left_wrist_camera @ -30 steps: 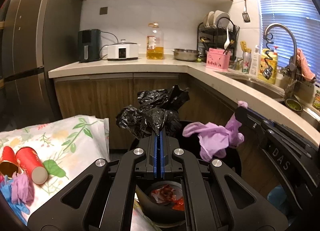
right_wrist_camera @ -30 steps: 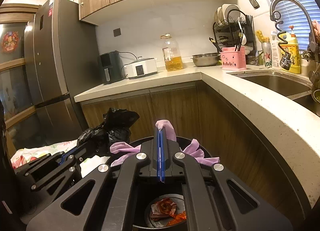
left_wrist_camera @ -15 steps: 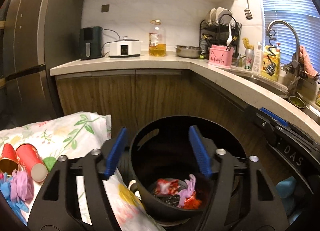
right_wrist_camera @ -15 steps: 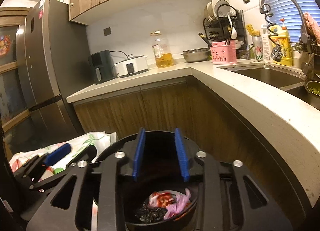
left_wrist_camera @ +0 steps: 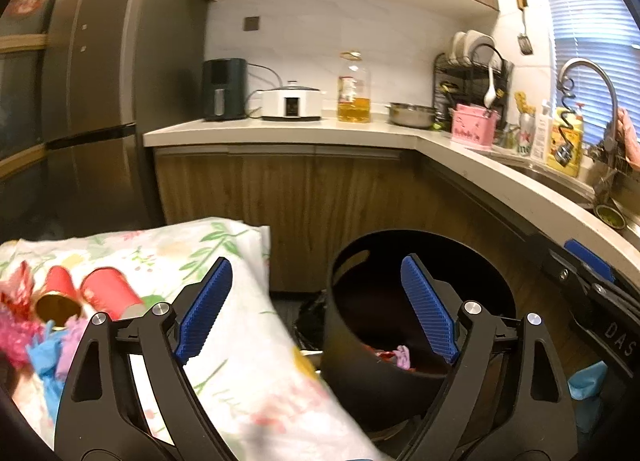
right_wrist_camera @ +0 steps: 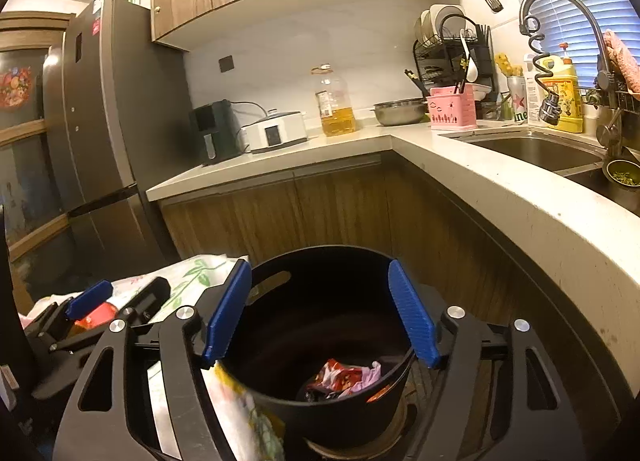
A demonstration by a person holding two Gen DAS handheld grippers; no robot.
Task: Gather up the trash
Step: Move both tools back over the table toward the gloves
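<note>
A black trash bin [left_wrist_camera: 360,377] stands on the floor beside the floral-cloth table [left_wrist_camera: 248,361]. In it lie a purple glove [right_wrist_camera: 370,373], a red wrapper [right_wrist_camera: 340,377] and a black bag [right_wrist_camera: 316,393]. My right gripper [right_wrist_camera: 320,315] hangs over the bin, its jaws opening with nothing between them. My left gripper [left_wrist_camera: 318,307] straddles the table's edge and the bin's rim, also opening and holding nothing. Two red paper cups [left_wrist_camera: 108,289] lie on the table with pink and blue scraps [left_wrist_camera: 24,337] beside them.
A wooden cabinet [left_wrist_camera: 280,213] under a pale L-shaped counter [right_wrist_camera: 520,197] closes off the back and right. The sink [right_wrist_camera: 532,149] is at the right and a dark fridge [right_wrist_camera: 104,121] at the left. Something blue [left_wrist_camera: 588,381] lies low at the right.
The left gripper let go of the black bag and the right one the purple glove; both fell into the bin. Both jaws spread wide. The left gripper has swung left toward the table.
</note>
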